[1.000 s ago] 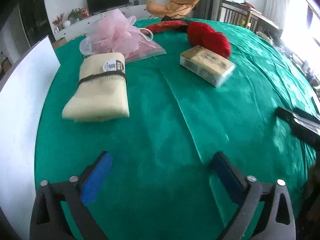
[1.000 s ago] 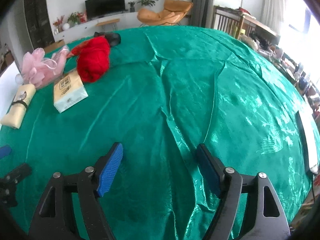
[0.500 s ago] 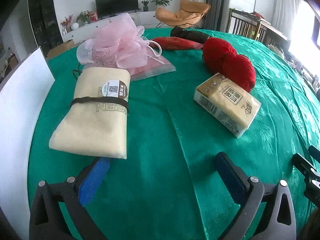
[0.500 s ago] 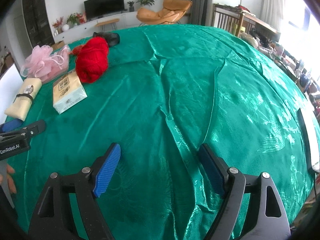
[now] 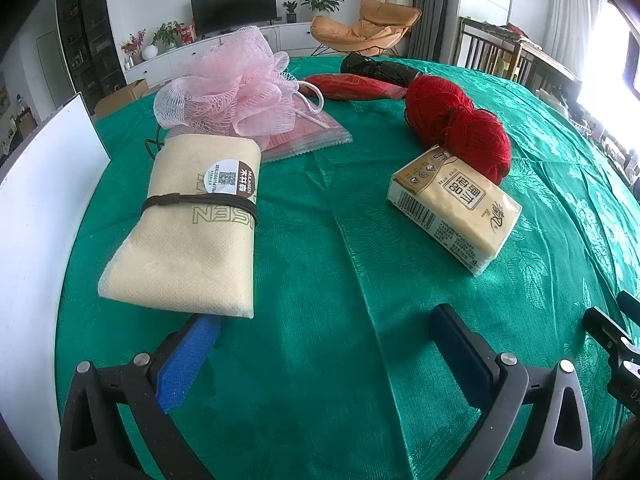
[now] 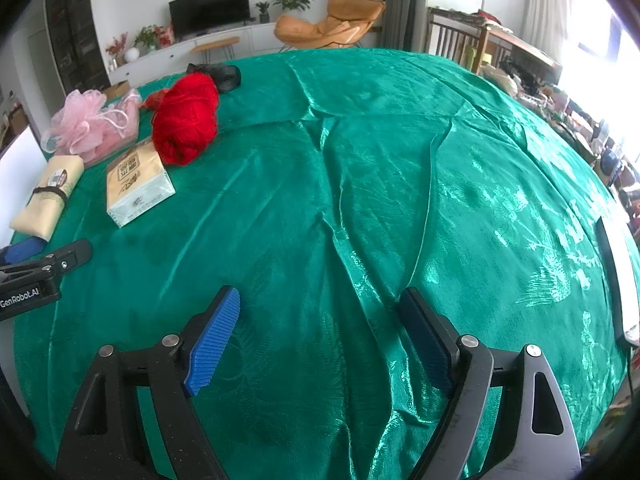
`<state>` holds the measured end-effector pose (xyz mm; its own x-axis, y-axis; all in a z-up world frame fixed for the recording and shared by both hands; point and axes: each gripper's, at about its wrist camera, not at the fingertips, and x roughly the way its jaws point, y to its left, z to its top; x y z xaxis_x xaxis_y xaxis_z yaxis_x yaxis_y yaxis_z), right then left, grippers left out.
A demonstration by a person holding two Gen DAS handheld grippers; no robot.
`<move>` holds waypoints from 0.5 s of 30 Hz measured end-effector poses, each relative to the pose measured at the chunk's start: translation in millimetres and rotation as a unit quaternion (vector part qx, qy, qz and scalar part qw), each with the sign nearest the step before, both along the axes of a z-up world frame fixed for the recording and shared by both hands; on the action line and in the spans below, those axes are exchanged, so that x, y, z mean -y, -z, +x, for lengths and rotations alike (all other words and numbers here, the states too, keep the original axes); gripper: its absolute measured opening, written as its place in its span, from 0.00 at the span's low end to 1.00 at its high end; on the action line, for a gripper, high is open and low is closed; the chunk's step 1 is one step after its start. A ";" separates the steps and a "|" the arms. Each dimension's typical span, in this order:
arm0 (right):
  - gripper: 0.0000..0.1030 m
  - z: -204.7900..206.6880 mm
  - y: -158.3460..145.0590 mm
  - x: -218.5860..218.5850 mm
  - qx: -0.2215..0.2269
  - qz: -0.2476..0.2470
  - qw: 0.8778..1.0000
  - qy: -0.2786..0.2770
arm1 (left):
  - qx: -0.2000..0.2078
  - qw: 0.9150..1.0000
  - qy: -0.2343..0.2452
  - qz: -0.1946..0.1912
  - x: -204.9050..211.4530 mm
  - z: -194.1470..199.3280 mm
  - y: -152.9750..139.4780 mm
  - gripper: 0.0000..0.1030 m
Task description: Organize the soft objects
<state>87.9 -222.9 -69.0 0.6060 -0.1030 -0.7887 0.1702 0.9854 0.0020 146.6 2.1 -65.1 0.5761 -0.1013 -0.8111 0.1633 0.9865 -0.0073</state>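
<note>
- Left gripper point(image 5: 320, 344), in its own wrist view, has its jaws spread wide with nothing between them; the blue-padded finger point(image 5: 188, 360) sits just at the near corner of the folded beige cloth point(image 5: 188, 232), which suggests the cloth is the piece about to be taken
- Same view: the beige cloth lies flat on the green tablecloth point(image 5: 320, 380), bound by a dark cord, close beside a white board point(image 5: 40, 216) at the left edge; being tied, it should lift as one bundle rather than unfold
- Behind it the pink mesh sponge point(image 5: 236, 80) rests on a clear packet point(image 5: 308, 136); the tissue pack point(image 5: 456, 208) lies to the right, touching the red yarn point(image 5: 460, 124), with a red pouch point(image 5: 352, 86) and a dark item point(image 5: 380, 70) farther back
- These soft things are loosely clustered at one side, so sorting looks barely begun
- Right gripper point(image 6: 320, 340), in its wrist view, is likewise spread apart and empty, held over a bare, creased stretch of green tablecloth point(image 6: 400, 160), well apart from the pile; I judge it is waiting in reserve
- From here the left gripper point(image 6: 40, 272) shows at the left edge next to the beige cloth point(image 6: 48, 196), with the tissue pack point(image 6: 136, 188), red yarn point(image 6: 186, 116) and pink mesh sponge point(image 6: 86, 120) beyond
</note>
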 end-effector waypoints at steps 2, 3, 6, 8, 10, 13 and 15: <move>0.82 -0.3 0.1 -0.6 0.000 0.001 1.000 0.000 | 0.000 1.000 0.000 0.000 0.1 -0.2 0.1 1.00; 0.82 -0.1 0.2 -0.9 0.000 0.001 1.000 -0.001 | 0.000 1.000 0.000 0.000 0.0 0.0 0.0 1.00; 0.82 -0.2 0.1 -1.7 0.000 0.001 1.000 -0.001 | 0.000 1.000 0.000 0.000 0.0 -0.1 0.1 1.00; 0.82 -0.2 0.0 -1.4 0.000 0.001 1.000 -0.001 | 0.000 1.000 0.000 0.000 0.1 -0.3 0.1 1.00; 0.82 -0.2 0.1 -1.6 0.000 0.001 1.000 -0.001 | 0.000 1.000 0.000 0.000 0.2 -0.4 0.2 1.00; 0.82 -0.2 0.1 -1.6 0.000 0.001 1.000 -0.001 | 0.000 1.000 0.000 0.000 0.1 -0.1 0.1 1.00; 0.82 -0.3 0.0 -1.2 0.000 0.001 1.000 -0.001 | 0.000 1.000 0.000 0.000 0.1 -0.2 0.2 1.00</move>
